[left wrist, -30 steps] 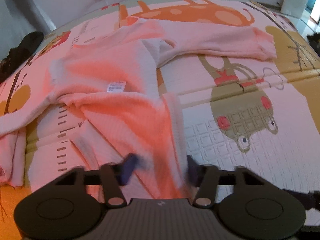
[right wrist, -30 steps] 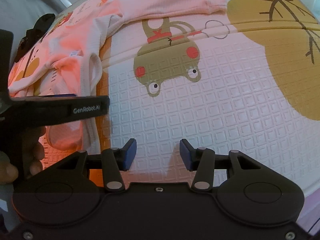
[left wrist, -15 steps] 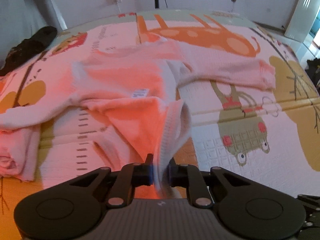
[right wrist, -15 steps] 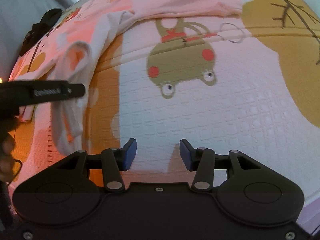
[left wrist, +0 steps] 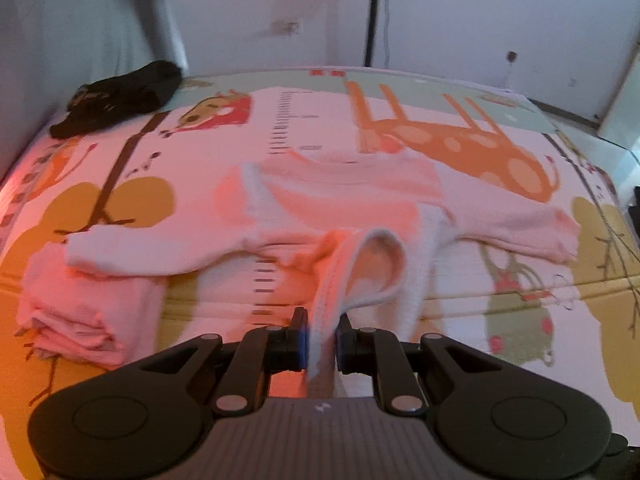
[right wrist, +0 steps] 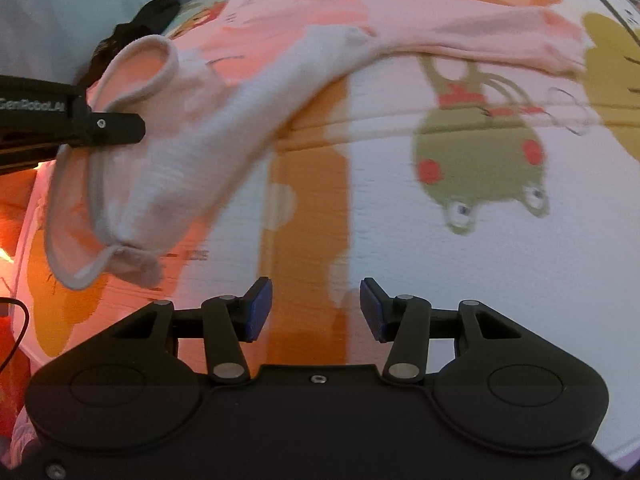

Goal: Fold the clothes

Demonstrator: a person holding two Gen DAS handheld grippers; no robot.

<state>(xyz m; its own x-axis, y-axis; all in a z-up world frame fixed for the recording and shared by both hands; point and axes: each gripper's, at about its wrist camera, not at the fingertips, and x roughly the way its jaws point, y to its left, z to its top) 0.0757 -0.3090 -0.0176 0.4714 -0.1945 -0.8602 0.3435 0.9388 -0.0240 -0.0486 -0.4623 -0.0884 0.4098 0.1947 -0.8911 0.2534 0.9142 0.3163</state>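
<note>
A pink long-sleeved knit garment (left wrist: 340, 196) lies spread on a cartoon play mat (left wrist: 500, 344). My left gripper (left wrist: 320, 340) is shut on the garment's ribbed hem and holds it lifted off the mat, the cloth hanging in a loop. In the right wrist view the lifted hem (right wrist: 160, 160) hangs from the left gripper at the left. My right gripper (right wrist: 316, 312) is open and empty above bare mat, to the right of the lifted cloth. One sleeve (right wrist: 480, 40) stretches right across the mat.
A folded pink garment (left wrist: 80, 304) sits at the mat's left edge. A black cloth (left wrist: 120, 96) lies at the far left corner by the wall. White walls and a dark pole (left wrist: 372, 12) stand behind the mat.
My left gripper closed on the garment's hem and raised it, pulling the cloth up and toward me. My right gripper stayed open, and the lifted cloth now hangs closer to it.
</note>
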